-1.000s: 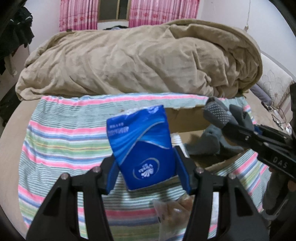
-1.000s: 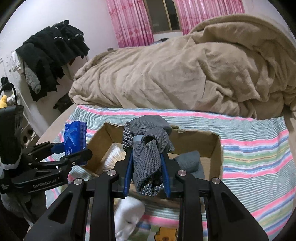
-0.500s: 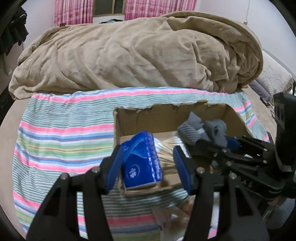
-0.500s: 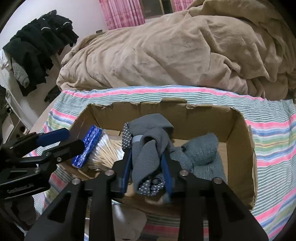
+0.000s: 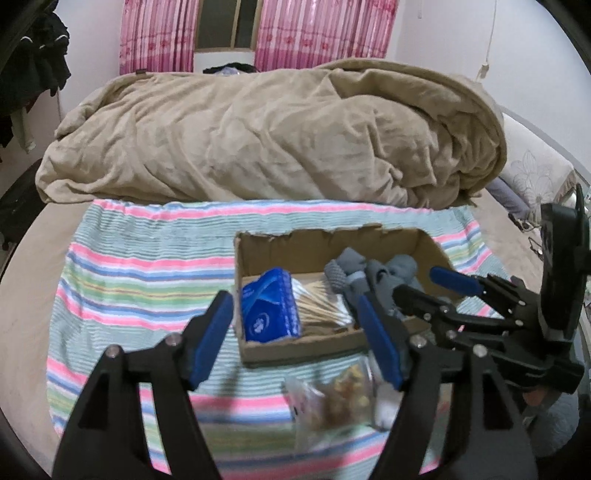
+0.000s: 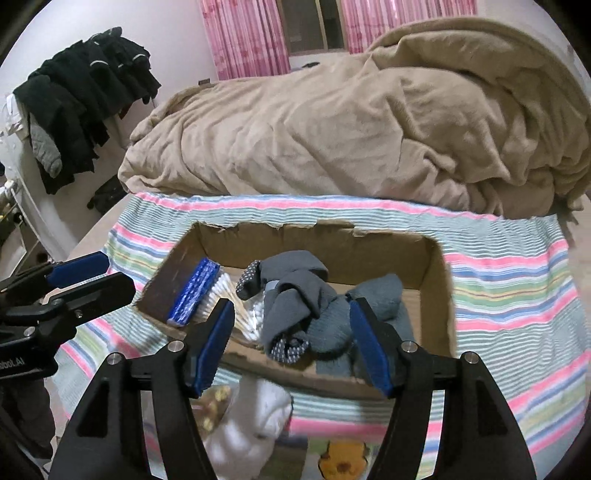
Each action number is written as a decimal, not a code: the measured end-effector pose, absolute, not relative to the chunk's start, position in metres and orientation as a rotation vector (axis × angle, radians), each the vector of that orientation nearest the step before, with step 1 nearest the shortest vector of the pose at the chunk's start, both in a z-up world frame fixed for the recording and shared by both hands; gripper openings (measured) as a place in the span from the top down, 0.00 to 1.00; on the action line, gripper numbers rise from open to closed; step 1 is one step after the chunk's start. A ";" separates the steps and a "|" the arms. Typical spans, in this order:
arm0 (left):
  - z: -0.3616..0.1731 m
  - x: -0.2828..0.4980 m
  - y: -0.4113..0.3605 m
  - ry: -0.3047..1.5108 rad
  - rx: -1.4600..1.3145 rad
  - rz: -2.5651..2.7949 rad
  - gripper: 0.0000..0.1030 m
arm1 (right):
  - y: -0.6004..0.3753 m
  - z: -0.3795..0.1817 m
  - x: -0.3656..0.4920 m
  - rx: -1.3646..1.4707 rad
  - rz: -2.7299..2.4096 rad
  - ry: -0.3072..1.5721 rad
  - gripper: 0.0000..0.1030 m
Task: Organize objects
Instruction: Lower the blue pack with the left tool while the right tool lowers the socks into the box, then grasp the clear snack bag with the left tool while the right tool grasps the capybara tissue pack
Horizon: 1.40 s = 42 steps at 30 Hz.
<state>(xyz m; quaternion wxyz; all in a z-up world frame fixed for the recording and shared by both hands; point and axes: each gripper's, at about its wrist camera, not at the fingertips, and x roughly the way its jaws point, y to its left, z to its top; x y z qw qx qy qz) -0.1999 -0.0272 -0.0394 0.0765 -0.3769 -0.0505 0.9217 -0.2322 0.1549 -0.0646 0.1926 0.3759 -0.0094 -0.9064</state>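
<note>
I held both grippers, left gripper point(image 5: 297, 336) and right gripper point(image 6: 291, 343), spread empty. One torn cardboard box point(image 6: 436, 295) held one glossy blue tissue pack point(image 5: 269, 308) and two knitted grey socks point(image 6: 303, 295).

Bedroom: bed point(image 5: 22, 295), blanket point(image 5: 273, 136), curtains point(image 5: 314, 33)

- Your right hand-held gripper point(image 6: 291, 341) hangs spread wide over the near edge of the cardboard box point(image 6: 439, 291), gripping nothing.
- In the box, the grey sock bundle point(image 6: 295, 295) lies between your fingers, with the blue tissue pack point(image 6: 194, 293) at the left wall beside the cotton swabs point(image 6: 221, 301).
- Your left hand-held gripper point(image 6: 86, 277) sits left of the box, also spread.
</note>
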 end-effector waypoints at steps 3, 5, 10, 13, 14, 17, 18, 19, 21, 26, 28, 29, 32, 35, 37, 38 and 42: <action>-0.033 -0.185 -0.026 -0.172 -1.116 2.767 0.30 | 0.161 -0.055 -0.219 1.035 -2.550 -0.011 0.34; -0.029 -0.174 -0.026 -0.187 -1.108 2.770 0.30 | 0.164 -0.050 -0.209 1.022 -2.552 0.000 0.34; -0.022 -0.150 -0.026 -0.217 -1.096 2.773 0.30 | 0.173 -0.037 -0.189 0.995 -2.557 0.014 0.34; -0.019 -0.134 -0.024 -0.230 -1.089 2.768 0.30 | 0.178 -0.032 -0.179 0.983 -2.561 0.002 0.34; -0.018 -0.130 -0.024 -0.233 -1.088 2.769 0.30 | 0.180 -0.031 -0.176 0.980 -2.562 0.001 0.34; -0.019 -0.114 -0.022 -0.250 -1.089 2.765 0.30 | 0.184 -0.028 -0.164 0.975 -2.561 -0.001 0.34; -0.020 -0.110 -0.021 -0.256 -1.092 2.766 0.30 | 0.185 -0.027 -0.160 0.973 -2.559 0.000 0.34; -0.021 -0.107 -0.021 -0.261 -1.095 2.765 0.30 | 0.186 -0.027 -0.156 0.972 -2.558 0.000 0.33; -0.024 -0.101 -0.021 -0.276 -1.106 2.760 0.30 | 0.188 -0.027 -0.149 0.971 -2.554 0.001 0.34; -0.037 -0.091 -0.022 -0.306 -1.144 2.750 0.30 | 0.192 -0.027 -0.132 0.967 -2.544 0.016 0.34; -0.042 -0.088 -0.022 -0.312 -1.155 2.745 0.30 | 0.195 -0.030 -0.126 0.974 -2.542 0.012 0.33; -0.044 -0.087 -0.021 -0.312 -1.160 2.744 0.30 | 0.196 -0.031 -0.125 0.978 -2.541 0.011 0.33; -0.054 -0.085 -0.020 -0.310 -1.187 2.732 0.30 | 0.200 -0.037 -0.122 0.995 -2.538 0.011 0.33; -0.064 -0.085 -0.019 -0.305 -1.218 2.721 0.30 | 0.202 -0.047 -0.122 1.022 -2.531 0.014 0.33; -0.071 -0.087 -0.018 -0.296 -1.236 2.717 0.30 | 0.202 -0.054 -0.123 1.044 -2.526 0.013 0.33; -0.074 -0.088 -0.017 -0.289 -1.243 2.717 0.30 | 0.202 -0.058 -0.124 1.054 -2.523 0.011 0.34; -0.087 -0.096 -0.016 -0.268 -1.273 2.710 0.30 | 0.202 -0.071 -0.129 1.087 -2.511 0.014 0.33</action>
